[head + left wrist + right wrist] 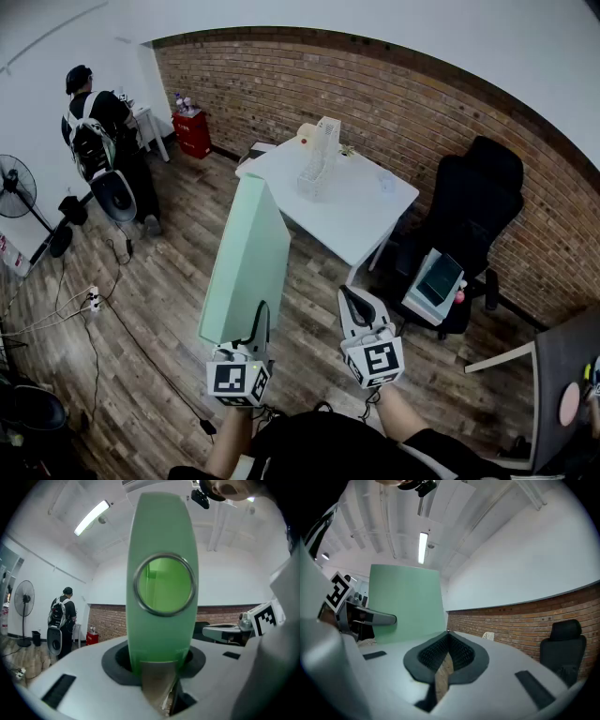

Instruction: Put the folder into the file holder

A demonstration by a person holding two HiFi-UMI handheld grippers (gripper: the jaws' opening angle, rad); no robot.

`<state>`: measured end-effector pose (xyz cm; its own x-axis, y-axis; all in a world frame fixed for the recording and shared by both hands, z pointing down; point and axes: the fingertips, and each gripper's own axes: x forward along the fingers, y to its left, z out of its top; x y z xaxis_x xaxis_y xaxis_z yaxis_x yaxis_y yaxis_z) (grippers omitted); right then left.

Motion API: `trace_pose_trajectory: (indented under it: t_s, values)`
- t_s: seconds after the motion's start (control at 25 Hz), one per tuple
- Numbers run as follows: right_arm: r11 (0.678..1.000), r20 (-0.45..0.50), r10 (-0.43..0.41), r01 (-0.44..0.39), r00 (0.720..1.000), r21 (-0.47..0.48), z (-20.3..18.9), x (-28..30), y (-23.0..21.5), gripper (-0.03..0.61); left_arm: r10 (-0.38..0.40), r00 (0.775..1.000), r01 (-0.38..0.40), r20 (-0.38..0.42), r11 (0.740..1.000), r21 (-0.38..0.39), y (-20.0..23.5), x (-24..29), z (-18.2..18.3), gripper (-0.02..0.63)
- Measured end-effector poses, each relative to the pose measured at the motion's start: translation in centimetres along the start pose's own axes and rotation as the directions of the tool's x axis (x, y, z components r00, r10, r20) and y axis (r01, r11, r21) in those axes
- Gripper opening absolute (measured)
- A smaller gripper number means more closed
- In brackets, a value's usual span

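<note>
Gripping pale green folder [246, 262] by lower edge, left claw [255, 328] is clamped on it; folder held upright, left of centre. Right claw [351, 298] seen pinched together, empty, lower centre. White file holder [322, 155] stood on white worktop [361, 216], upper centre, well apart from folder.

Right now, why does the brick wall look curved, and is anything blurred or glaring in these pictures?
Head view: the wide lens bows the brick wall into an arc; the light is even. Left gripper view: the green folder sits so close it looks swollen and soft; the ceiling light glares white. Right gripper view: edges darken, and the lamp is blown out.
</note>
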<state>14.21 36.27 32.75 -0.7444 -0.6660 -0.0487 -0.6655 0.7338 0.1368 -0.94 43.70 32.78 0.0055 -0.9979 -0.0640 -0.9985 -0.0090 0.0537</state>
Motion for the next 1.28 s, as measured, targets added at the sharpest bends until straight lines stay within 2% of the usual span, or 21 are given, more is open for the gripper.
trace_pose_trajectory:
  t_s: [0.28, 0.84, 1.08, 1.28]
  values:
    - [1.0, -0.001, -0.013, 0.013, 1.0, 0.011, 0.5, -0.2, 2.7, 0.008, -0.025, 1.0, 0.025, 0.004, 1.0, -0.016, 1.5, -1.3, 0.2, 0.15]
    - [0.996, -0.054, -0.091, 0.092, 0.994, 0.02, -1.7, 0.4, 9.4, 0.009, -0.102, 0.995, 0.101, -0.025, 0.994, -0.044, 6.6, -5.2, -1.5, 0.149]
    - [0.994, -0.098, -0.098, 0.102, 0.99, 0.032, -3.7, 1.4, 9.3, 0.009, -0.123, 0.991, 0.12, -0.047, 0.991, -0.063, 7.7, -4.2, -2.7, 0.149]
    - [0.993, -0.099, -0.108, 0.113, 0.989, 0.044, -4.4, 3.5, 8.0, 0.009, -0.135, 0.99, 0.131, -0.043, 0.987, -0.091, 8.4, -1.7, -3.0, 0.149]
